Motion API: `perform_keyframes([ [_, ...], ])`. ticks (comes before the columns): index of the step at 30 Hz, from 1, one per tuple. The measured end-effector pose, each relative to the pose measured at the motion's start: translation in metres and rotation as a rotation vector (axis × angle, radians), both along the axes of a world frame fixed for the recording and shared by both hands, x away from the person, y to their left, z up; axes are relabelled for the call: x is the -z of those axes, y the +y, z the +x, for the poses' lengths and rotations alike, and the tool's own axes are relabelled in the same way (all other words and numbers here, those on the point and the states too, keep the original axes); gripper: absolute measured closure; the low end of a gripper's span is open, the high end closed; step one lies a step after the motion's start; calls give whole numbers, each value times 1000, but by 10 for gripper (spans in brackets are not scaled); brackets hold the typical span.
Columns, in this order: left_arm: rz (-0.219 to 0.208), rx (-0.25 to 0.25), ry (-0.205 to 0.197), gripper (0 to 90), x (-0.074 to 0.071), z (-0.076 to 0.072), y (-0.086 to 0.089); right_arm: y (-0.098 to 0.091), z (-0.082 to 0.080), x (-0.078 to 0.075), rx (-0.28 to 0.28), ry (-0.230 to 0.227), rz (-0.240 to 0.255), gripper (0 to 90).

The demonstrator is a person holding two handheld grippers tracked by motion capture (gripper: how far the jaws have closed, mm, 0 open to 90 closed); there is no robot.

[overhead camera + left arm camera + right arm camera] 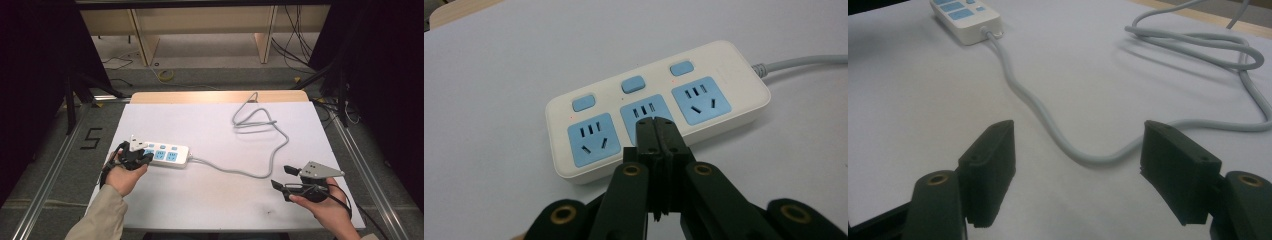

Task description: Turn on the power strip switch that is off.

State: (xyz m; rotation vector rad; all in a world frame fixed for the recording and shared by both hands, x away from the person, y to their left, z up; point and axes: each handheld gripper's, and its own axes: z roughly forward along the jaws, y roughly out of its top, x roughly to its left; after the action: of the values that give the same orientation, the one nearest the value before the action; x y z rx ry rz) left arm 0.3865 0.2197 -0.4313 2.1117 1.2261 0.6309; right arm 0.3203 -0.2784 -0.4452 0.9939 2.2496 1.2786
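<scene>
Hovering over the white power strip [659,107], the left gripper [655,121] was pressed together (empty); the right gripper [1078,150] was spread wide.

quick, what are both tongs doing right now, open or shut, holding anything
Left tongs: shut, nothing between them, tips at the power strip's middle socket.
Right tongs: open, holding nothing, above the table near the grey cord.

White table [210,200], grey floor [210,80] w/ cables, wooden shelf legs [142,42] behind.

A taped "5" [91,138] marks the floor beside the table.
</scene>
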Motion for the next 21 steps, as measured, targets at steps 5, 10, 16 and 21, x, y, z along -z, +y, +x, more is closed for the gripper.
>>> perform_keyframes([
  [5, -1, -11, 8, 897, 0, 3, 0, 0, 0, 0, -1, 0, 0, 307],
  [10, 3, -16, 10, 897, 0, 6, 0, 0, 0, 0, -1, 0, -2, 307],
  [16, 7, -21, 14, 897, 0, 10, 0, 0, 0, 0, -1, -1, -4, 307],
  [21, 12, -24, 15, 897, -1, 13, 1, 0, 0, 0, -2, -1, -5, 307],
])
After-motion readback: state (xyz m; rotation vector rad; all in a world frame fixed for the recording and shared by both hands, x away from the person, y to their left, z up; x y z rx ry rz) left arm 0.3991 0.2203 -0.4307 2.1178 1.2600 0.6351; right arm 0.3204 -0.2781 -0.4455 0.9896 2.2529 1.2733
